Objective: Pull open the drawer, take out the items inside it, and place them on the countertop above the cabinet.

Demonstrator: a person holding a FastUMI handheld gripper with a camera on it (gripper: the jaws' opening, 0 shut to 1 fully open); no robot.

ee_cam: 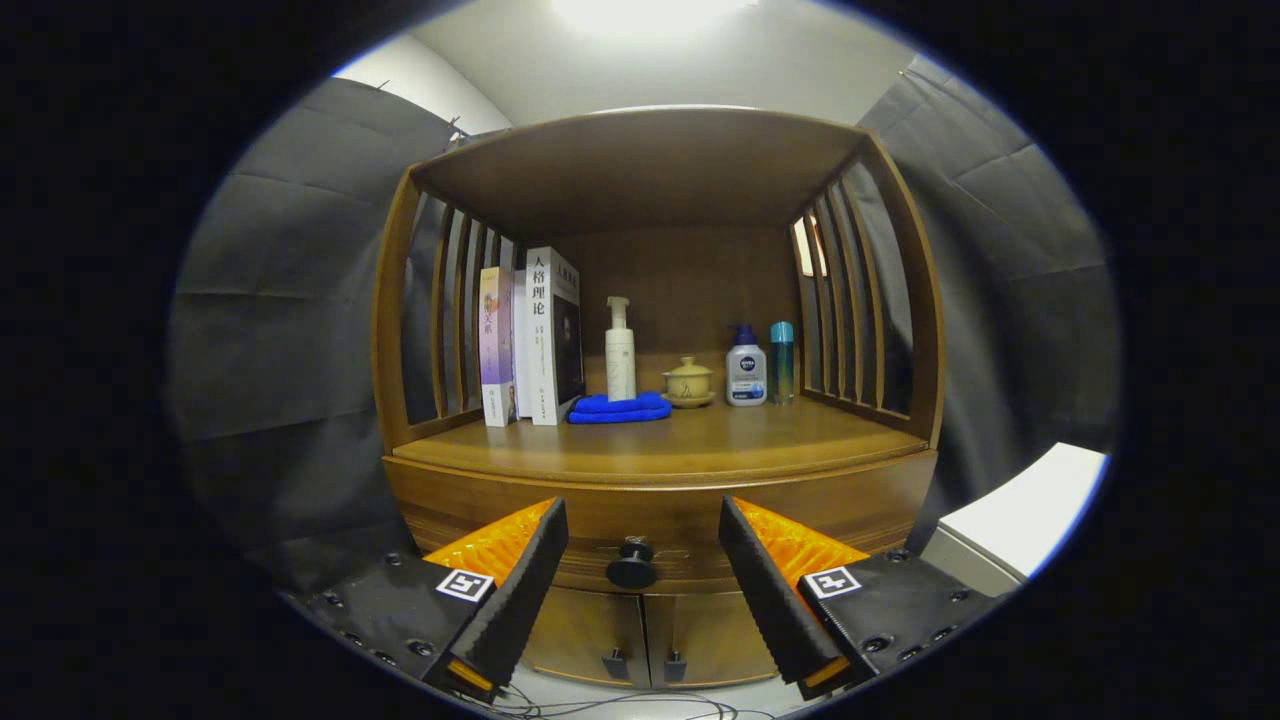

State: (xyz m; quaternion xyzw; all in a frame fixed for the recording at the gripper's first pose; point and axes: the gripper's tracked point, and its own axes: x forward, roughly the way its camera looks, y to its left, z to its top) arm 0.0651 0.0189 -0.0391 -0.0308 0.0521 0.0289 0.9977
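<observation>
We note the gripper (pixel 640 590) spread wide, empty, its fingers flanking the small round knob (pixel 631 566) on the closed drawer (pixel 640 515) beneath the countertop (pixel 700 435); rigid, likely slippery, best pinched across its neck.

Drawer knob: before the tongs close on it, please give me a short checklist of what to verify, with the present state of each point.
1. Tongs open wide enough: ok.
2. Drawer knob between the fingers: ok.
3. Fingers touching the knob: not ok, a gap shows on each side.
4. Drawer shut: ok.
5. Bare front part of the countertop for the items: ok.
6. Contents of the drawer: cannot tell.
</observation>
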